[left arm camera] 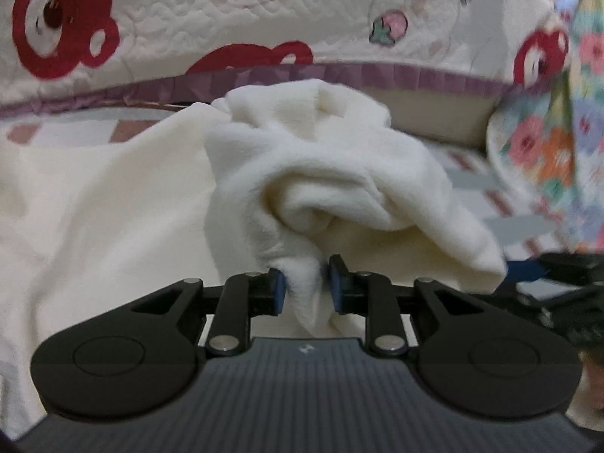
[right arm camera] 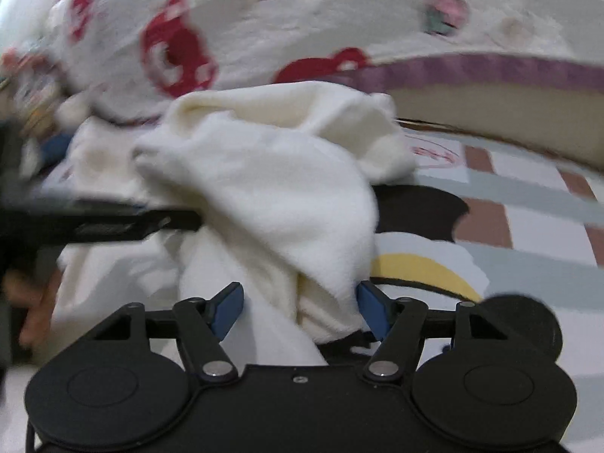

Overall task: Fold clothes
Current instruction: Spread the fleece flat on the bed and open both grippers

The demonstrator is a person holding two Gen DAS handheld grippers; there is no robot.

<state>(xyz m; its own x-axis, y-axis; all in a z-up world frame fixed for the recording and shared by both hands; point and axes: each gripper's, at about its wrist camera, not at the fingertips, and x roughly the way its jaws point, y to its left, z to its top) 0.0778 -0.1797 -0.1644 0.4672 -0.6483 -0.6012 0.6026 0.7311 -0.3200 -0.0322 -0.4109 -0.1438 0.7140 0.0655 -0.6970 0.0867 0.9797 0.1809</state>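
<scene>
- The left gripper (left arm camera: 305,283) is clamped on a bunched fold of the cream fleece garment (left arm camera: 321,173); the cloth rises ahead of its pads in a twisted lump and spreads flat to its left.
- The right gripper (right arm camera: 300,311) stands with its jaws apart, the same cream fleece garment (right arm camera: 264,188) draped between the blue pads (right arm camera: 228,307) but not pinched.
- The garment lies crumpled on the checked bed sheet (right arm camera: 528,234), directly ahead of both grippers and short of the quilt with red bear print (left arm camera: 226,11) behind it.
- Risk: the left hold takes a thick, rolled wad, not a single edge. A pull from here would likely drag several layers and set a crooked fold.
- Risk: if the right gripper closes where it is, it could catch mid-cloth instead of a hem or corner, twisting the garment further.
- Risk: the two grippers sit close together; the left one shows as a dark bar to the right gripper's left, so collision is possible.
- Risk: both views are blurred, so edges are hard to judge.
- Writing: faint lettering on the quilt far ahead to the left gripper's right, and a red mark on the sheet; neither is legible. A small emblem on the gripper body cannot be read.
</scene>
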